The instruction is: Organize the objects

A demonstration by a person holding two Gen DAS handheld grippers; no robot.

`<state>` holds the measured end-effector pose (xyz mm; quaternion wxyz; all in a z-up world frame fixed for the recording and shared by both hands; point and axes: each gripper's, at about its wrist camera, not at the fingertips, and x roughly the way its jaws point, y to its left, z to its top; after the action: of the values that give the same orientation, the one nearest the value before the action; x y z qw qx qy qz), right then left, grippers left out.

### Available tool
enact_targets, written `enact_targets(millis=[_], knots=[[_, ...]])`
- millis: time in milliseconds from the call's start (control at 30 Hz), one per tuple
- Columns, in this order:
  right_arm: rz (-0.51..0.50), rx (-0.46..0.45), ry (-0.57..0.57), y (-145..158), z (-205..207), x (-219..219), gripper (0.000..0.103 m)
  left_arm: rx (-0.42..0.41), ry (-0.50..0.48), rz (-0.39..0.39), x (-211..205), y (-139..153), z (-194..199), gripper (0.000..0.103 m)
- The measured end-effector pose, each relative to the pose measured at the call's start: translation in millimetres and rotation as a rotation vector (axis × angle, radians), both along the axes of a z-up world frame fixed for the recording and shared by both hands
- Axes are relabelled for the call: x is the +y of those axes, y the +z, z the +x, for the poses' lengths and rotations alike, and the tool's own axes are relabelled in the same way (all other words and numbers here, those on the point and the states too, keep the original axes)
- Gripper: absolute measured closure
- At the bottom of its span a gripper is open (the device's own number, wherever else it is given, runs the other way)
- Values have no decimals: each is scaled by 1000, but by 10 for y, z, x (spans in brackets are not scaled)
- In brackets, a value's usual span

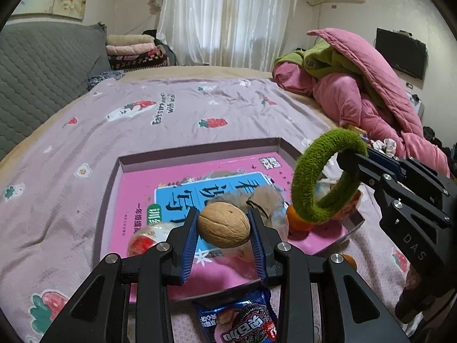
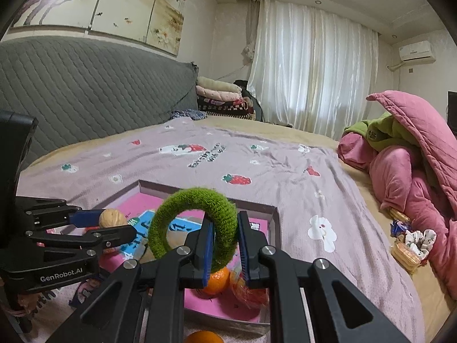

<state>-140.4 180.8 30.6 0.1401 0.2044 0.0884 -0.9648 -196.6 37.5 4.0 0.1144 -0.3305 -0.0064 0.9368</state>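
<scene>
Left tongs [image 1: 224,230] are clamped on a walnut [image 1: 223,225], holding it up over the shallow box [image 1: 200,147] on the bed [image 1: 171,108]. Right tongs [image 2: 225,244] are squeezed tight on a fuzzy green ring [image 2: 194,223], which stands upright just above the box's right side – so both are full. The box is pretty crowded: a pink book [image 1: 137,188] covers its floor, with an orange [image 2: 217,281], a red-wrapped snack [image 2: 248,288] and some clear wrappers on top. A blue snack packet [image 1: 242,320] lies on the sheet just outside the near wall, and another orange [image 2: 204,337] sits there too. Pink quilts [image 2: 414,171] are heaped at the right – well clear of the box.
</scene>
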Motion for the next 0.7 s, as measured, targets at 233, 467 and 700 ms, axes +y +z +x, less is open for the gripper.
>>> enact_targets(millis=[233, 467, 700], knots=[[35, -36, -12, -122, -34, -2, 87, -26, -26, -9, 68, -119, -29, 68], [62, -63, -5, -218, -44, -40, 87, -49, -25, -16, 58, -216, -60, 68], [131, -76, -7, -339, -41, -146, 87, -80, -19, -20, 33, -309, -118, 68]])
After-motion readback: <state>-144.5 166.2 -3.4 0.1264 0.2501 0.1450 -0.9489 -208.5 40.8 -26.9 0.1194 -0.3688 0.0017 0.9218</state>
